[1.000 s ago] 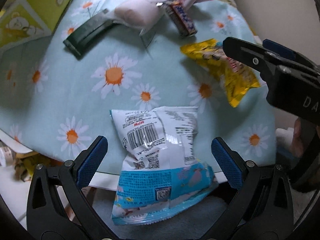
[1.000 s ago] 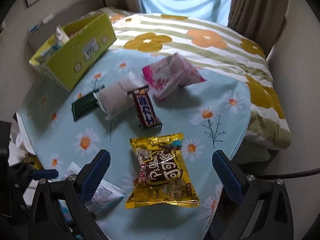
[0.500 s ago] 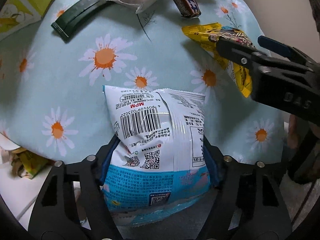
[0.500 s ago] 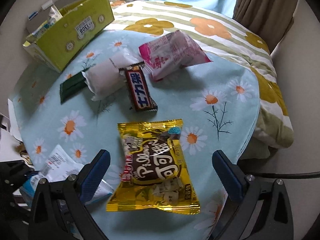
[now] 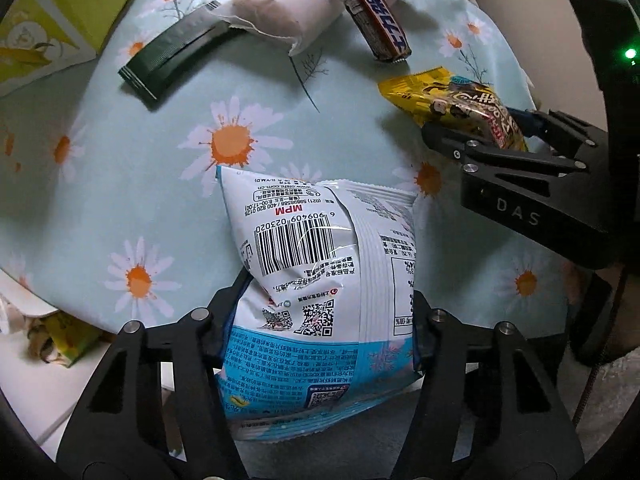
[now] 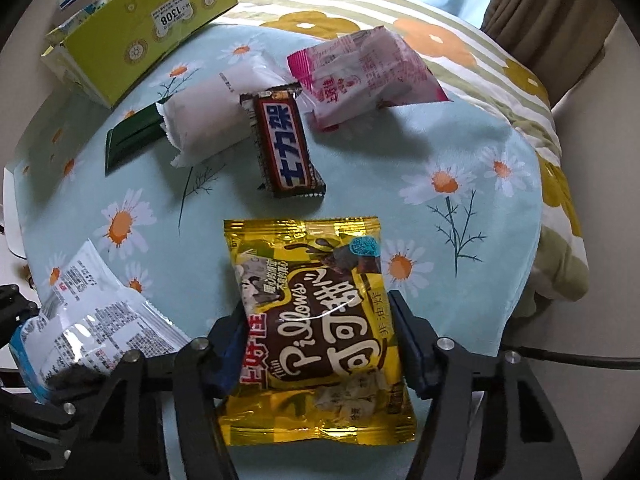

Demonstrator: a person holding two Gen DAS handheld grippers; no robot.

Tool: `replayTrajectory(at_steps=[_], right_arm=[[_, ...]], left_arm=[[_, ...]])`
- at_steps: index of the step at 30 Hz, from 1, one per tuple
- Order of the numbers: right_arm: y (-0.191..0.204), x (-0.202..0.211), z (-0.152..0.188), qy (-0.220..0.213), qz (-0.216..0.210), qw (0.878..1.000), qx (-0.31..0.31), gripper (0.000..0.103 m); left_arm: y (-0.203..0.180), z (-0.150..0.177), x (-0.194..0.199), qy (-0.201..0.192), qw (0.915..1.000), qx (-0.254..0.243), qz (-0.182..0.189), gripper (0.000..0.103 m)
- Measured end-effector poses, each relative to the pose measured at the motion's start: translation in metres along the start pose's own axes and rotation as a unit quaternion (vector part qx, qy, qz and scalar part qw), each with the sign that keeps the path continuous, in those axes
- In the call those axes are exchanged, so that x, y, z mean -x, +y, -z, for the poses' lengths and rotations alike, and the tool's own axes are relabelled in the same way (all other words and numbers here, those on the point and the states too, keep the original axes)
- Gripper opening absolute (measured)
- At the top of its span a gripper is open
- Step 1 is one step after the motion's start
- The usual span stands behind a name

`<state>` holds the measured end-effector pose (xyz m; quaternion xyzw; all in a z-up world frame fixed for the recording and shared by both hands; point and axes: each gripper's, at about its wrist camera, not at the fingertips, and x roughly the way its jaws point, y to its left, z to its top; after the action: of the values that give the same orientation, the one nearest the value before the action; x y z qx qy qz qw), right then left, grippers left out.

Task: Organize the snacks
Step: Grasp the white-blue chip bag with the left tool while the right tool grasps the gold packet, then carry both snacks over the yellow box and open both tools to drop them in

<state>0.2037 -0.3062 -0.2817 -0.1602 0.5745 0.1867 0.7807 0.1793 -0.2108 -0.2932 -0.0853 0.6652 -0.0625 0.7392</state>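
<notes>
A white and blue snack bag [image 5: 320, 280] lies at the near edge of the daisy tablecloth [image 5: 120, 200]. My left gripper [image 5: 328, 320] points down over it, its jaws closing, and both pads press into the crumpled sides. In the right wrist view a yellow chocolate pillow bag [image 6: 312, 300] sits between the blue pads of my right gripper [image 6: 320, 340]. Those jaws are closing too and pinch the bag's edges. The right gripper [image 5: 500, 140] also shows in the left wrist view, on the yellow bag [image 5: 452, 96].
Farther back on the round table lie a chocolate bar [image 6: 286, 144], a pink bag [image 6: 360, 76], a white packet [image 6: 212, 120] and a dark green packet [image 6: 132, 140]. A yellow-green box [image 6: 140, 32] holding snacks stands at the far left. A flowered cushion [image 6: 460, 48] borders the table behind.
Both grippers went from wide open to closed in on their bags, the left first, the right in the last half second. The right gripper sank toward the yellow bag.
</notes>
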Motion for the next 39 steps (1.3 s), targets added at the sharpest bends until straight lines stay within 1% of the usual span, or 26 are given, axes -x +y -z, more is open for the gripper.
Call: replayTrajectory(at_steps=[5, 10, 16, 20, 25, 28, 31, 33, 34, 39], right_arm=[[-0.006, 0.006, -0.001, -0.005, -0.009, 1.0, -0.02, 0.056], [-0.009, 0.028, -0.009, -0.031, -0.016, 0.999, -0.039, 0.056], [-0.001, 0.073, -0.024, -0.08, -0.016, 0.996, -0.045, 0.056], [0.007, 0.102, -0.038, -0.11, -0.014, 0.993, -0.049, 0.056], [0.022, 0.139, -0.064, -0.152, -0.005, 0.987, -0.054, 0.056], [0.038, 0.154, -0.081, -0.17, -0.003, 0.984, -0.059, 0.056], [0.062, 0.165, -0.107, -0.188, -0.007, 0.98, -0.062, 0.056], [0.076, 0.17, -0.121, -0.197, -0.008, 0.978, -0.065, 0.056], [0.087, 0.172, -0.134, -0.203, -0.008, 0.977, -0.066, 0.056], [0.129, 0.173, -0.182, -0.216, -0.013, 0.974, -0.069, 0.056]], left_arm=[[-0.003, 0.001, 0.012, -0.012, 0.9999, 0.003, 0.001, 0.056], [0.002, 0.003, 0.039, -0.042, 0.9991, 0.004, -0.001, 0.056], [0.022, -0.004, 0.091, -0.103, 0.9946, 0.012, -0.003, 0.056], [0.041, -0.013, 0.13, -0.152, 0.9882, 0.019, 0.004, 0.056], [0.082, -0.034, 0.179, -0.207, 0.9781, 0.019, 0.014, 0.056], [0.109, -0.048, 0.202, -0.229, 0.9732, 0.019, 0.018, 0.056], [0.146, -0.067, 0.224, -0.246, 0.9688, 0.02, 0.019, 0.056], [0.17, -0.079, 0.235, -0.251, 0.9675, 0.021, 0.018, 0.056], [0.187, -0.088, 0.241, -0.254, 0.9668, 0.024, 0.018, 0.056], [0.251, -0.131, 0.255, -0.256, 0.9663, 0.031, 0.01, 0.056]])
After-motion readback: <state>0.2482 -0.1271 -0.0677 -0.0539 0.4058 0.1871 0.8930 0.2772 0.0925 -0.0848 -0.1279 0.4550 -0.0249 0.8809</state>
